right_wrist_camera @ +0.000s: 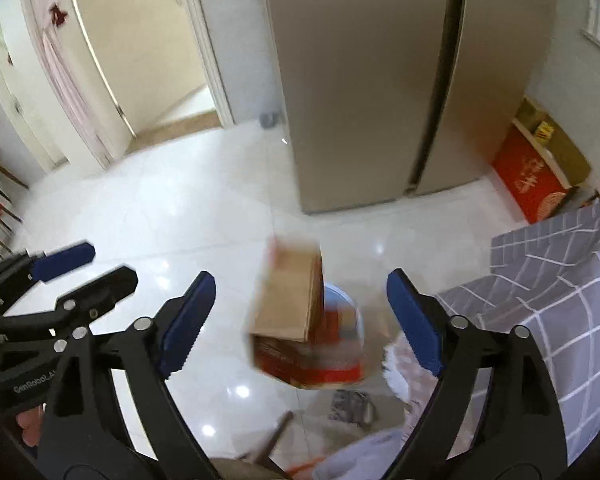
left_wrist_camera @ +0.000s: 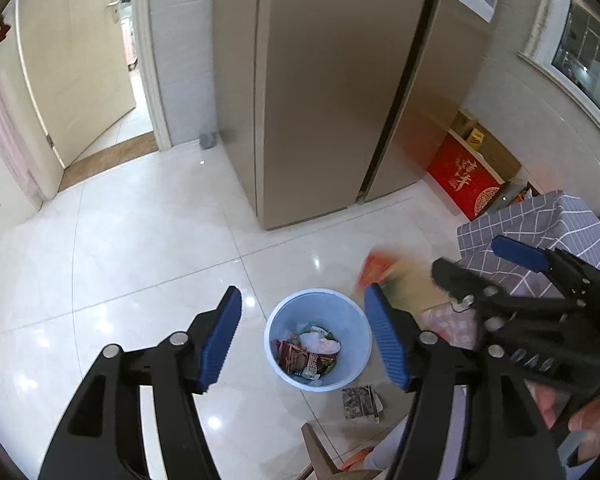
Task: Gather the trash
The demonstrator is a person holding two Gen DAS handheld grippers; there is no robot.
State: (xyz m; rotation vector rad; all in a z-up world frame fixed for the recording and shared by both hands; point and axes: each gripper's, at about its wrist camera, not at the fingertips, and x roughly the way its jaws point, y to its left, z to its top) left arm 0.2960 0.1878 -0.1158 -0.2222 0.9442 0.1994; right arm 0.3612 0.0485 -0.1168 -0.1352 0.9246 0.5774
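Closest in, the left gripper (left_wrist_camera: 304, 344) hangs above the floor with its blue pads spread wide and nothing between them, and the right gripper (right_wrist_camera: 300, 320) beside it is just as wide open and grips nothing either. Between the right gripper's pads, touching neither, a cardboard box (right_wrist_camera: 296, 320) with a red printed side shows blurred and tilted in mid-air, in front of the bin; from the left wrist view it is only a red and tan smear (left_wrist_camera: 384, 276) up and to the right of the rim. The pale blue bin (left_wrist_camera: 360, 344) stands on the glossy white tiled floor (left_wrist_camera: 140, 248), already part full of wrappers (left_wrist_camera: 306, 350) and crumpled paper. Just beside the bin, on the near side, a small printed packet (left_wrist_camera: 360, 400) lies flat on the tiles. To the right is a piece of furniture draped in a grey checked cloth (right_wrist_camera: 560, 272). Farther back stands a tall beige fridge (left_wrist_camera: 320, 100), with a red box (left_wrist_camera: 464, 184) low against the wall to its right, and an open doorway (left_wrist_camera: 132, 80) off to the left.
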